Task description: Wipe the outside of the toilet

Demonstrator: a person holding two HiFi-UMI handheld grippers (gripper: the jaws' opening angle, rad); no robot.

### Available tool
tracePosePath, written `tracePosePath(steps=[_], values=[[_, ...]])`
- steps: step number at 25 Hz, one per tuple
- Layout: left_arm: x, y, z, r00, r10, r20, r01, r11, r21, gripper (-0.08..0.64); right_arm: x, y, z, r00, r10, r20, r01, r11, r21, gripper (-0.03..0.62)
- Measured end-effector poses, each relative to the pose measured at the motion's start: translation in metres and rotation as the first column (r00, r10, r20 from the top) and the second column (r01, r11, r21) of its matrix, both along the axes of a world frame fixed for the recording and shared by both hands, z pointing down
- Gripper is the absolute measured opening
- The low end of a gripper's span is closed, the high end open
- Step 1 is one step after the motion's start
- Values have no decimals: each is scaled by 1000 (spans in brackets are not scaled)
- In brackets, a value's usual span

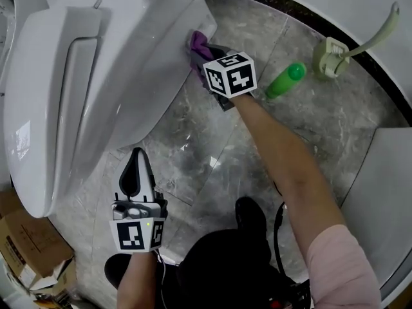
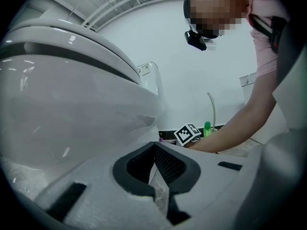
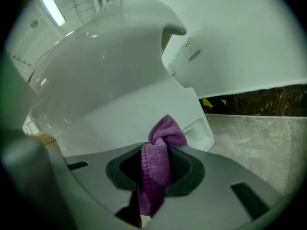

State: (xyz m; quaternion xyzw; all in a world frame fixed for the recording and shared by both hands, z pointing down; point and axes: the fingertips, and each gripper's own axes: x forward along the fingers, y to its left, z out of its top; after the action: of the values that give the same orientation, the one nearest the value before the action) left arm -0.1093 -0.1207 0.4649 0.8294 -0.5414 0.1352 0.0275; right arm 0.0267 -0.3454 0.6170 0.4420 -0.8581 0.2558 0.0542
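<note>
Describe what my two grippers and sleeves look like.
The left gripper and right gripper share light grey bodies and black textured jaw pads. Each carries a white cube with black square markers. The right arm wears a short pink sleeve.

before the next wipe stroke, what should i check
1. Cloth clamped in right gripper: ok.
2. Cloth touching toilet: cannot tell; it sits close to the lower side.
3. Left gripper shut and empty: ok.
4. Bottle lying on the floor, apart from the cloth: ok.
</note>
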Motion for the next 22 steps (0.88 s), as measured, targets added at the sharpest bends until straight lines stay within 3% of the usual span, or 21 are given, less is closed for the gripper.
tracePosePath(steps=[10,22], values=[[-32,1,13,998,-61,31,62,998,-31,5,-29,-10,23,1000,-20,22,21,999,-38,84],[-32,6,12,998,-58,23,58,998,-26,5,-56,7,31,994,-56,92,65,993,-94,83]])
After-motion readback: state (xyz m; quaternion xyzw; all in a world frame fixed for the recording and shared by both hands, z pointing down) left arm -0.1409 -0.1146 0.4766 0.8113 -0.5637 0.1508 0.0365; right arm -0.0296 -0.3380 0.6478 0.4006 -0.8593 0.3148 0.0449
